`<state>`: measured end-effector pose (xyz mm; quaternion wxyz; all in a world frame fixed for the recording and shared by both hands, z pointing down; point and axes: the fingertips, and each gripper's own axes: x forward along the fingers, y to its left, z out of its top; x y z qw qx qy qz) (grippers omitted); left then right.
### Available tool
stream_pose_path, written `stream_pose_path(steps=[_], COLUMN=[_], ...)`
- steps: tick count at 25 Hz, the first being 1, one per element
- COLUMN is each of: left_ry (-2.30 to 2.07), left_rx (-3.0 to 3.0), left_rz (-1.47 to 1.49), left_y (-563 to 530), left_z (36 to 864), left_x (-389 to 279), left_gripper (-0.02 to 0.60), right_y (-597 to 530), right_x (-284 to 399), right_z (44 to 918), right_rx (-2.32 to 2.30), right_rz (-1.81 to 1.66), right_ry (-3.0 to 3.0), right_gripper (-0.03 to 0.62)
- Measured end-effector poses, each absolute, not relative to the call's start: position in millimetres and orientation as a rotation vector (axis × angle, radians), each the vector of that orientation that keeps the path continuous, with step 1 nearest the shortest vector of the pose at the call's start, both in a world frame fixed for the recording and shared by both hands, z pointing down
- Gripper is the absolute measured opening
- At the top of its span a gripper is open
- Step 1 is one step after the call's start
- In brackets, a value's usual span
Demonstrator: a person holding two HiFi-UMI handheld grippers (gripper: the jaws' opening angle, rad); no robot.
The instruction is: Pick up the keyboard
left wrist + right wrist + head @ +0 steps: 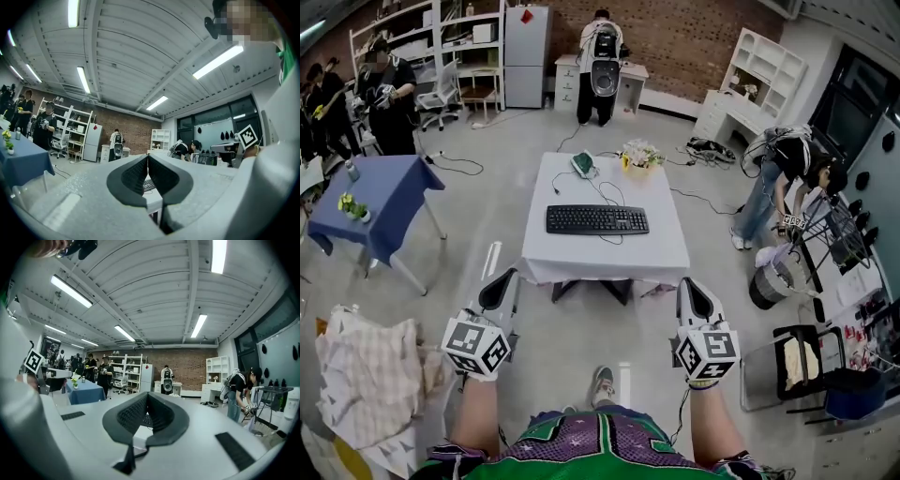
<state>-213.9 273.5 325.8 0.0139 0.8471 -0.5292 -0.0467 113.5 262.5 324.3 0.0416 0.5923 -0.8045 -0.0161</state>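
**Keyboard (597,219) resting on the white table (609,258)**

It is seen whole only in the head view, well ahead of the left gripper (507,275) and the right gripper (686,282). In each gripper view, empty jaws are pressed together, with only a sliver of keys shown beyond them.

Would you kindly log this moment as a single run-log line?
stage: pre-grasp | keyboard: flat on white table, untouched | left tongs: shut, empty | right tongs: shut, empty | both short of table

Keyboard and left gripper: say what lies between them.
Head view: only a strip of floor and the near edge of the white table separate the left gripper from the keyboard.
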Motion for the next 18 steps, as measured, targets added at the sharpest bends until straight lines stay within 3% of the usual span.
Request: stream_pose_path(steps=[9,18], left_ry=[-1.714,-1.718], left_rx=[2.583,2.602], left_rz=[-0.135,-0.127], left_y=[221.4,133.5], left_z=[324.4,314.7], left_x=[-212.5,-164.3], left_gripper=[0.018,0.018], right_y=[190.3,103.3], right_x=[112.1,163.0], right_z=[326.3,321.8], right_rx=[1.717,1.718], right_rz=[-0.02,-0.032], right_ry=[-2.549,-2.567], right_gripper=[0.002,0.002])
